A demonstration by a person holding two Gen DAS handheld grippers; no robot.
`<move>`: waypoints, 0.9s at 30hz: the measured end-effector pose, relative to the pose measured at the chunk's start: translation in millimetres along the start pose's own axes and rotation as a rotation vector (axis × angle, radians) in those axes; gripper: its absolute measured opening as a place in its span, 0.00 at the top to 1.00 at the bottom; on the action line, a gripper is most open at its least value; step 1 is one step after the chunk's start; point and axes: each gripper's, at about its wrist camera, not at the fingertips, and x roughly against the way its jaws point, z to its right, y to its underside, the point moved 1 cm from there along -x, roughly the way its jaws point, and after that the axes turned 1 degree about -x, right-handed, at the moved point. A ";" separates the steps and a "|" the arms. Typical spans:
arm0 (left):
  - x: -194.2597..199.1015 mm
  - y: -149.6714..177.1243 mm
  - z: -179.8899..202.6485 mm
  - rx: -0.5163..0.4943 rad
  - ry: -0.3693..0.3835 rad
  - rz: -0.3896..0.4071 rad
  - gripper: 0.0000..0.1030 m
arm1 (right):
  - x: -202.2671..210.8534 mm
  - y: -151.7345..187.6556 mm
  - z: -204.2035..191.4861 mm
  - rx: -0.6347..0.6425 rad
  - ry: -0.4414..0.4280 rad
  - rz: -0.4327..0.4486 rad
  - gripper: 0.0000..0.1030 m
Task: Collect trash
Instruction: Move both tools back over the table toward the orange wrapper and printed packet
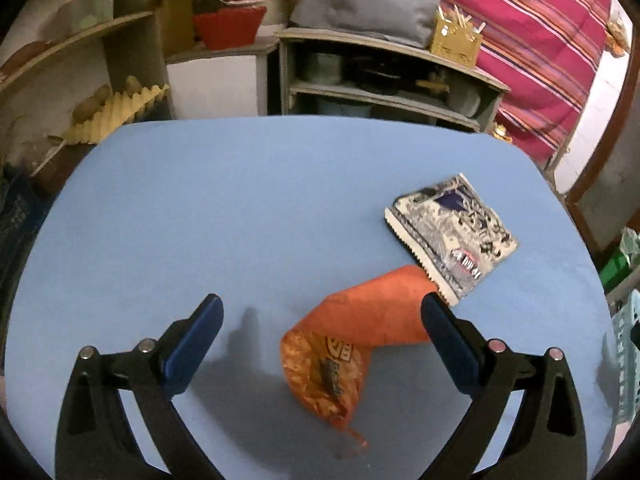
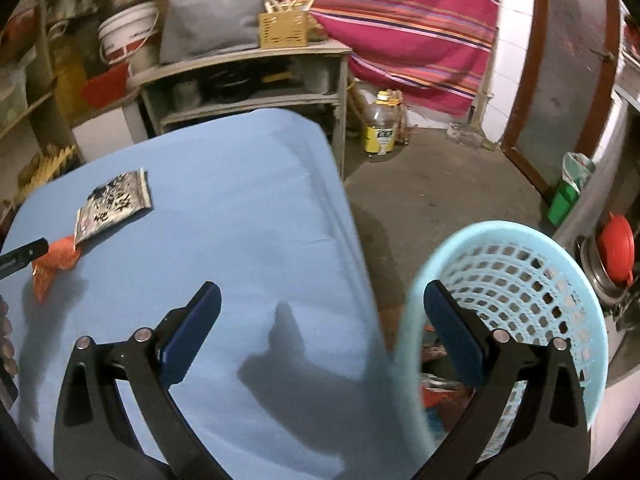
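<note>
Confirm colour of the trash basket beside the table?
Light blue basket, with a perforated lattice wall; clearest in the right wrist view.

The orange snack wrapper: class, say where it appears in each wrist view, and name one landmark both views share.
Left wrist view: the orange snack wrapper lies low and centre on the blue table, between the open fingers of the left gripper.
Right wrist view: it sits at the far left edge.
Shared landmark: the black-and-white packet, overlapping the wrapper's far end.
</note>
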 end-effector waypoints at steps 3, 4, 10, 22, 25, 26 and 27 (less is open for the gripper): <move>-6.7 6.5 10.4 -0.052 0.021 -0.023 0.38 | -4.1 -0.6 -17.8 0.018 -0.003 -0.001 0.04; -9.9 10.2 13.2 -0.070 0.035 -0.036 0.50 | -4.6 -1.0 -22.4 0.020 -0.006 0.001 0.04; -2.9 19.6 17.2 -0.150 0.041 -0.020 0.79 | -12.4 -3.0 -62.5 0.063 -0.038 0.000 0.04; 49.6 -9.9 -81.6 -0.035 -0.029 0.105 0.85 | -31.8 -22.8 -185.0 0.182 -0.229 0.021 0.04; 57.2 -13.3 -100.9 -0.001 -0.040 0.122 0.85 | -50.3 -31.8 -213.7 0.241 -0.217 0.002 0.04; 58.8 -14.6 -105.0 0.019 -0.027 0.124 0.85 | -55.4 -36.4 -219.4 0.253 -0.223 0.002 0.04; 60.1 -16.0 -109.0 0.034 -0.013 0.125 0.85 | -62.6 -43.1 -223.7 0.262 -0.229 -0.004 0.04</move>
